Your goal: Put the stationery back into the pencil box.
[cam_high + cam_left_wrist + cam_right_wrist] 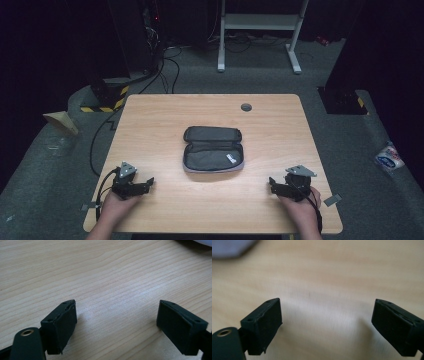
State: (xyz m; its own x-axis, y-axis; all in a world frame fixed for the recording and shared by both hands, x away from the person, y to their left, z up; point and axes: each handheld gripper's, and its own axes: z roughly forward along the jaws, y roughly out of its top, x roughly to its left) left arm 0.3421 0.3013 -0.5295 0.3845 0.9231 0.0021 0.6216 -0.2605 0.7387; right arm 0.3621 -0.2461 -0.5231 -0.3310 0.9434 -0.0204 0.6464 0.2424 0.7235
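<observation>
Pouch (213, 149), unzipped, long axis crosswise, lies mid-bench (150, 115), ahead of and between left hand-held gripper (145, 184) and right hand-held gripper (274, 184), both wide open, empty, about equally near.

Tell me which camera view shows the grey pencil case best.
The high view: the whole pencil case lies unzipped and open flat at the middle of the table, between the two grippers. The left gripper view catches just a pale sliver of it at the top right corner; the right gripper view shows a blurred grey patch at the top left.
</observation>
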